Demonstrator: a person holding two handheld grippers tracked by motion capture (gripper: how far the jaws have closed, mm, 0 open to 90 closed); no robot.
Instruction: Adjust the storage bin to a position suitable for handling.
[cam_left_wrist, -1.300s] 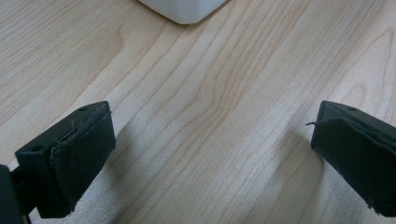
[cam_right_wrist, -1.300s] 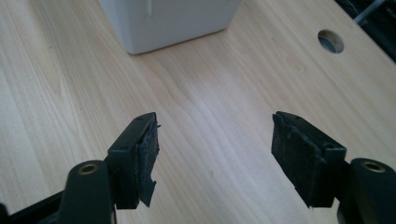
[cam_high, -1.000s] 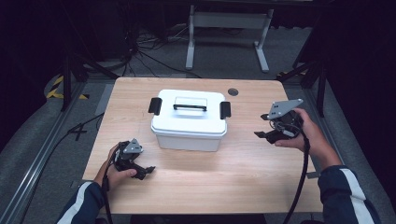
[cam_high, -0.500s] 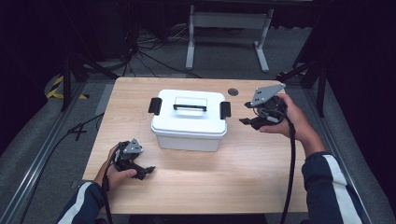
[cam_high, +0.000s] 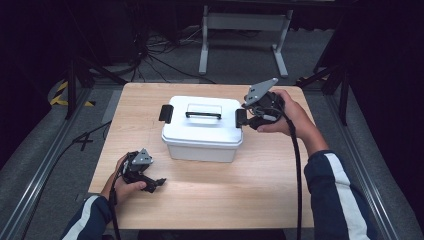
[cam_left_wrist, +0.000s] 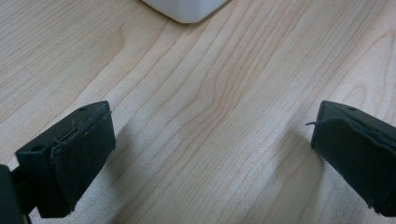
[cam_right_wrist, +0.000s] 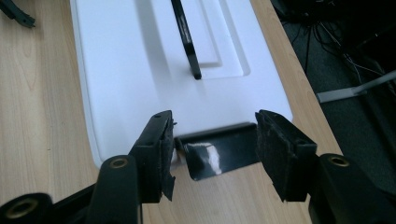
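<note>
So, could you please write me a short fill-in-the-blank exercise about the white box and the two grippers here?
1. The white box has a black carry handle on its ____.
2. The right gripper has the box's black side ____ between its jaws.
3. The left gripper rests with its jaws wide ____ above the wooden table.

Missing words: lid; latch; open

Wooden table (cam_high: 280, 200) bears white lidded box (cam_high: 202, 131) (black latches).
</note>
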